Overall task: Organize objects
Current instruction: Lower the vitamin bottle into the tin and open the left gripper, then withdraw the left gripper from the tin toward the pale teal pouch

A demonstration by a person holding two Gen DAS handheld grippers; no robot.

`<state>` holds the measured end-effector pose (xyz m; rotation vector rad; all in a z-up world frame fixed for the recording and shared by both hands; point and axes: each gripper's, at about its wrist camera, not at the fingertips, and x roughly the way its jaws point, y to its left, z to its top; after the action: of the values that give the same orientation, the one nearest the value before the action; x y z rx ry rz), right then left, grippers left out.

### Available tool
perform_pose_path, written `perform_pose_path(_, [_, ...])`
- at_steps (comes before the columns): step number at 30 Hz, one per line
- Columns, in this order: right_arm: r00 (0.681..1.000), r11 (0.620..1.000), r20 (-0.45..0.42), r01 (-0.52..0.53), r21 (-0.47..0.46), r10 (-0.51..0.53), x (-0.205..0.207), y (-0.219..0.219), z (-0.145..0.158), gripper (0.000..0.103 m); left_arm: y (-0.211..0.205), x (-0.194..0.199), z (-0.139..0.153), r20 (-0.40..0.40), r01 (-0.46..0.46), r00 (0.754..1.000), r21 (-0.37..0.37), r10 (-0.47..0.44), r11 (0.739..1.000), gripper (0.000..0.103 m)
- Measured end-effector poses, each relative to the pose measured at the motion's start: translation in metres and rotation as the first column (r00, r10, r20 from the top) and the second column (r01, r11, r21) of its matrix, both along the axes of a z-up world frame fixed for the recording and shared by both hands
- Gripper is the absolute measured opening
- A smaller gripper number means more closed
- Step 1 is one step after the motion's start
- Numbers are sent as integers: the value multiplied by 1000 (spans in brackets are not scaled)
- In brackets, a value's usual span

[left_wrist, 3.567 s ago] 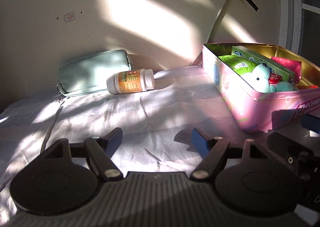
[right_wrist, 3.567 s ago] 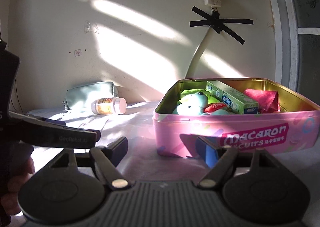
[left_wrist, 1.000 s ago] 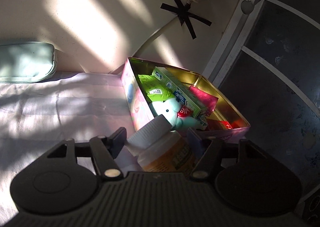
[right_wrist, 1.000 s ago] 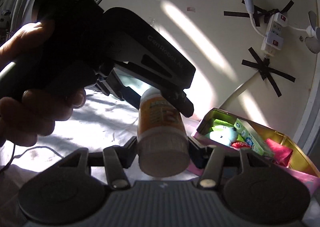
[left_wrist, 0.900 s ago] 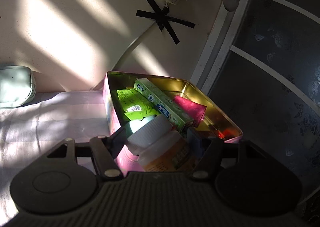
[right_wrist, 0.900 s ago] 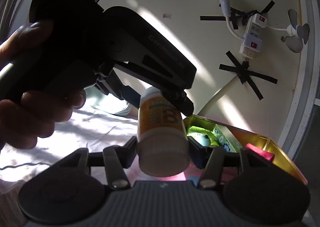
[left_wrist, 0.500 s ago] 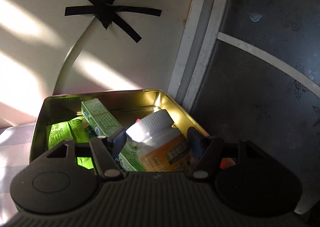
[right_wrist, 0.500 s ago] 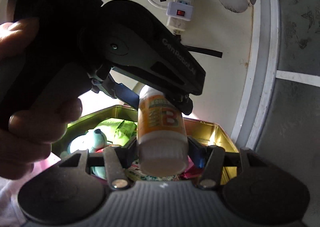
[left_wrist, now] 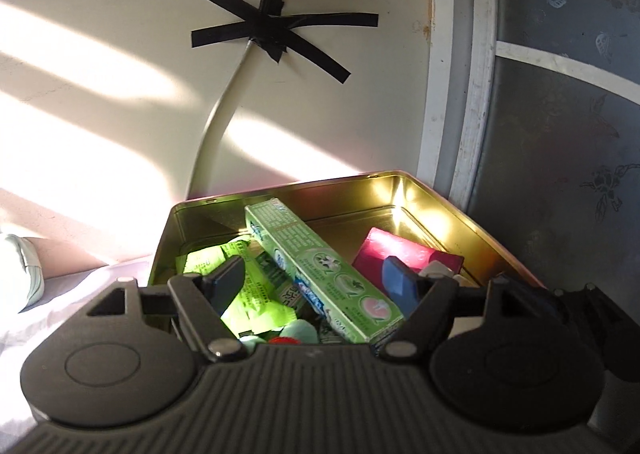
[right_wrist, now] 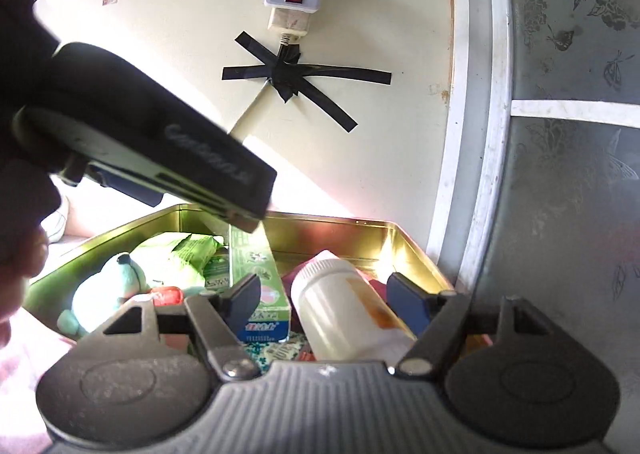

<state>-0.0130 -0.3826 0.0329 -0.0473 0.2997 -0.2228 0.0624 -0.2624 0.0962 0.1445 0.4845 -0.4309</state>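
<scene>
The gold-lined rectangular biscuit tin (right_wrist: 416,250) is filling the lower middle of both wrist views, and the white plastic pill bottle with the orange label (right_wrist: 344,314) is now lying on its side inside it, at the lower centre-right of the right wrist view, resting over the dark red packet (left_wrist: 404,250).

Half a second ago both grippers were clamped on that bottle above the tin; now neither is holding it. The left gripper (left_wrist: 312,286) is showing its fingers spread apart with nothing between them, only the long green cardboard toothpaste box (left_wrist: 320,274) beyond. The right gripper (right_wrist: 326,300) is likewise standing with fingers apart, the bottle lying loose past the tips.

That reads as the bottle being dropped in, so this item looks sorted.

At the lower left of the right wrist view, the pale teal plush toy (right_wrist: 108,294) and the crumpled bright green wrapper (right_wrist: 180,254) are sitting beside the toothpaste box.
</scene>
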Motion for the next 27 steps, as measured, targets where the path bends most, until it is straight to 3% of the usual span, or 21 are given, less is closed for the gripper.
perform_pose_path(9, [999,999,11,-46,23,46,-19,37,9,77,69,-25,-7,6,-136,991,18,136,991,82])
perform_pose_path(27, [995,981,28,-94,169,91,-64,106,7,78,175,-50,-48,-67,-270,961,14,270,963,83])
